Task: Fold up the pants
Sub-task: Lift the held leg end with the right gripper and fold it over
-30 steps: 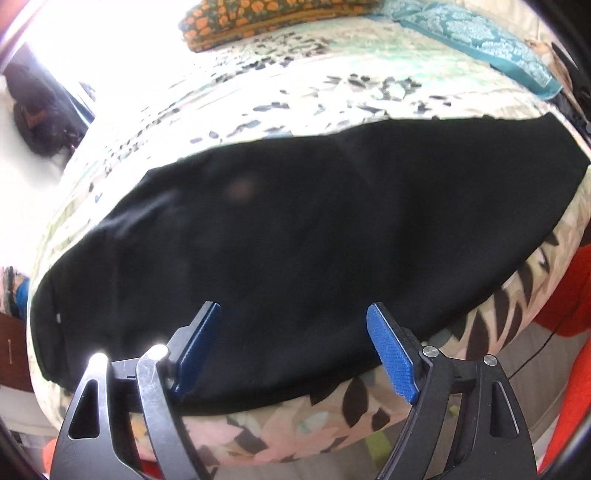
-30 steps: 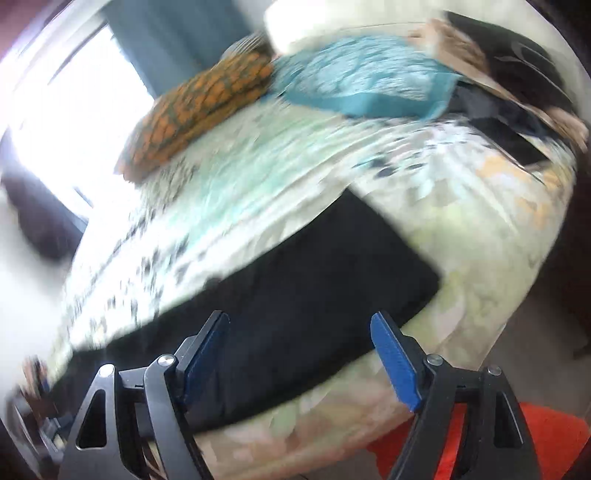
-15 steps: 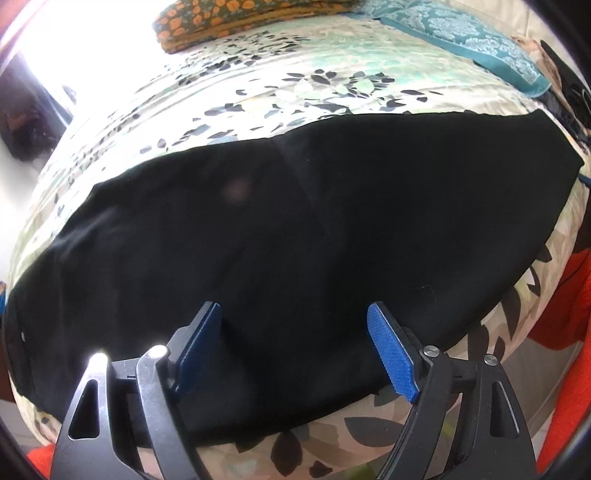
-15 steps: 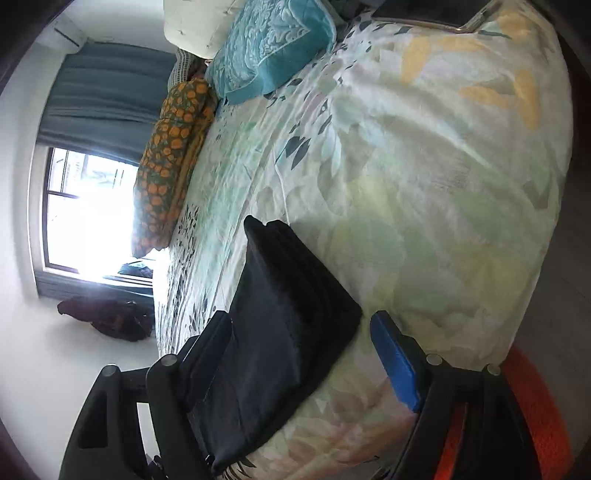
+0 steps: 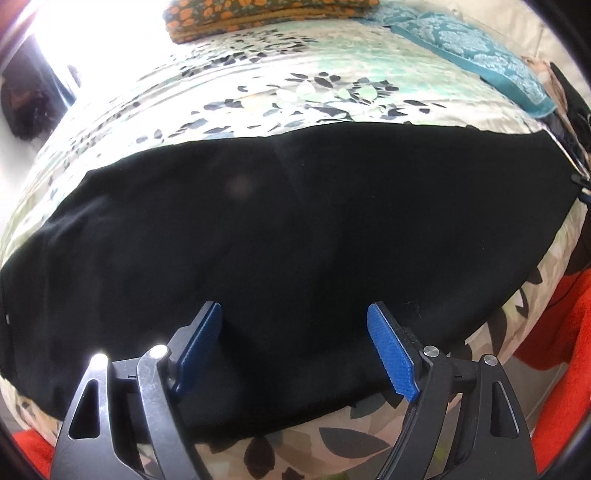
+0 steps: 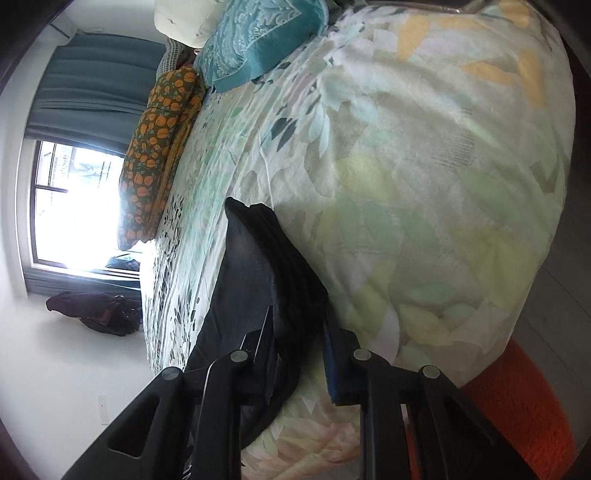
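Black pants point(image 5: 295, 236) lie flat across the near part of a bed with a floral cover point(image 5: 295, 85). My left gripper point(image 5: 295, 343) is open, its blue pads wide apart just above the pants' near edge, holding nothing. In the right wrist view, rolled on its side, my right gripper point(image 6: 299, 328) has closed its jaws around the end of the pants point(image 6: 266, 266), pinching the stacked edge of the fabric against the bed cover point(image 6: 424, 184). The right gripper's edge peeks in at the far right of the left wrist view point(image 5: 583, 184).
A teal pillow point(image 5: 469, 51) and an orange patterned pillow point(image 5: 258, 14) lie at the bed's far side. An orange rug point(image 5: 554, 332) covers the floor by the bed. A bright window point(image 6: 74, 206) and a dark bundle on the floor point(image 6: 96, 310) show to the left.
My right gripper rolled sideways, moved onto the end of the pants and closed on it. My left gripper stayed open and drifted slightly over the pants.
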The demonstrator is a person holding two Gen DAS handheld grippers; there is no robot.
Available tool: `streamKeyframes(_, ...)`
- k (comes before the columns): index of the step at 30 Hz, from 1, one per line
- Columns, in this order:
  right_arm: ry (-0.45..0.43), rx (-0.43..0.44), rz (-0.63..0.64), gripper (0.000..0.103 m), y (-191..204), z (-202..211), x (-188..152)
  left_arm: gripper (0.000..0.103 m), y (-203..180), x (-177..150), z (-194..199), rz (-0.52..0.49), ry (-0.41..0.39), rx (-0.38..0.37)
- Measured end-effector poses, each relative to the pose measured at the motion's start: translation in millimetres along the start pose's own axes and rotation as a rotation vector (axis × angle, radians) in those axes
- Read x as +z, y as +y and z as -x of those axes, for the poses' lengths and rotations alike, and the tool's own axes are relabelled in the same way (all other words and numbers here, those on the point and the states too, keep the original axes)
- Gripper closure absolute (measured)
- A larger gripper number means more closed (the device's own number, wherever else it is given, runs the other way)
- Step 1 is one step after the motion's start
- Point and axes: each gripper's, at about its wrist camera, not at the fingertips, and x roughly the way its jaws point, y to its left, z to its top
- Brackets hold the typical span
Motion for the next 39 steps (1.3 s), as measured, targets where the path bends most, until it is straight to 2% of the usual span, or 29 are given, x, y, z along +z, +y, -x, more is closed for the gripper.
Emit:
streamKeyframes(3,-0.038,-0.024,0.078,0.082,16.5,8.9,-3.7,0.025,-4.5,8.7,29.6,0.017,-0.108,-0.072)
streamKeyframes(5,-0.055,-0.035,0.115,0.083,25.9,11.1,-5.4,0.017,-17.2,13.6,36.1,-0.031,-0.136,-0.068)
streamKeyframes(7,-0.08,-0.04,0.165,0.083,38.9,16.0,-9.7,0.012,-30.4,10.7,24.1,-0.073,-0.101,-0.08)
streamKeyframes(9,-0.1,-0.019,0.224,0.083,56.4,21.6,-16.8,0.012,-40.3,-0.2,-5.9,-0.118,0.008,-0.056)
streamKeyframes(10,-0.105,-0.01,0.252,0.083,64.7,25.1,-21.8,0.012,-39.5,-5.3,-13.8,-0.109,0.019,-0.053)
streamKeyframes(11,-0.107,0.001,0.281,0.083,74.9,27.6,-27.5,0.01,-33.9,-7.0,-8.4,-0.071,-0.022,-0.066)
streamKeyframes(12,-0.107,0.013,0.307,0.083,85.3,29.5,-33.9,0.01,-30.1,-6.8,-5.4,-0.044,-0.009,-0.079)
streamKeyframes(14,-0.096,0.04,0.368,0.083,110.5,30.7,-49.3,0.014,-19.4,-2.5,3.1,-0.007,0.007,-0.112)
streamKeyframes(15,-0.091,0.053,0.403,0.083,123.5,30.7,-59.0,0.015,-11.3,-0.5,10.8,0.01,-0.012,-0.114)
streamKeyframes(17,-0.068,0.081,0.472,0.083,153.3,23.2,-79.5,0.015,11.6,2.2,27.9,0.059,-0.066,-0.104)
streamKeyframes(21,0.02,0.169,0.552,0.083,208.2,-4.8,-125.9,0.015,67.9,-3.4,46.5,0.205,-0.106,-0.114)
streamKeyframes(25,0.13,0.223,0.604,0.083,253.1,-54.8,-181.8,0.015,113.9,-28.5,51.9,0.304,-0.142,-0.097)
streamKeyframes(31,0.325,0.194,0.53,0.083,267.3,-155.2,-258.9,0.015,151.2,-53.7,44.1,0.387,-0.139,-0.101)
streamKeyframes(34,0.335,0.22,0.525,0.083,284.0,-167.9,-280.7,0.015,166.2,-54.4,51.8,0.429,-0.197,-0.116)
streamKeyframes(37,0.319,0.258,0.666,0.083,319.9,-166.0,-303.1,0.015,179.9,-52.4,49.3,0.469,-0.208,-0.119)
streamKeyframes(39,0.329,0.232,0.749,0.083,334.1,-175.8,-321.8,0.015,190.0,-53.0,47.3,0.513,-0.196,-0.12)
